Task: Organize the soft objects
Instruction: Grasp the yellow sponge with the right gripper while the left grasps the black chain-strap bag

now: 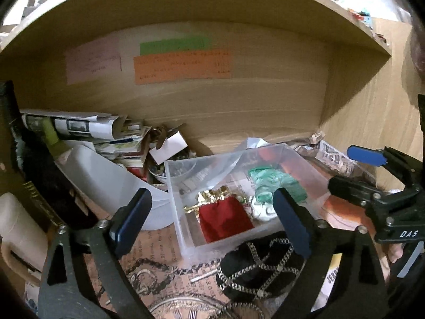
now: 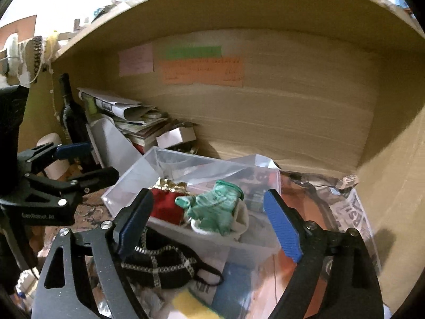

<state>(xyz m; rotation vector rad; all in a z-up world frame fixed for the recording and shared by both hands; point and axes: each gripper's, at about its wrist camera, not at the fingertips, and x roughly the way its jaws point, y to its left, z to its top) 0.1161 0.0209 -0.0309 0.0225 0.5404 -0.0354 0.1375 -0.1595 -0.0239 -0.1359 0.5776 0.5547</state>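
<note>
Below centre in both views lay the black chain-trimmed fabric pouch [image 1: 259,271], outside the clear plastic bin [image 1: 186,242]; both my grippers [image 1: 212,223] [image 2: 209,228] gaped wide, empty. Judged best: pinch its middle, clear the bin's near wall.

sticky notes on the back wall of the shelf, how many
3: a pink note on the left, a green note up in the middle, an orange note just below the green one.

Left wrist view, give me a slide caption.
Open left gripper above clear bin holding red pouch and green glove.
</note>
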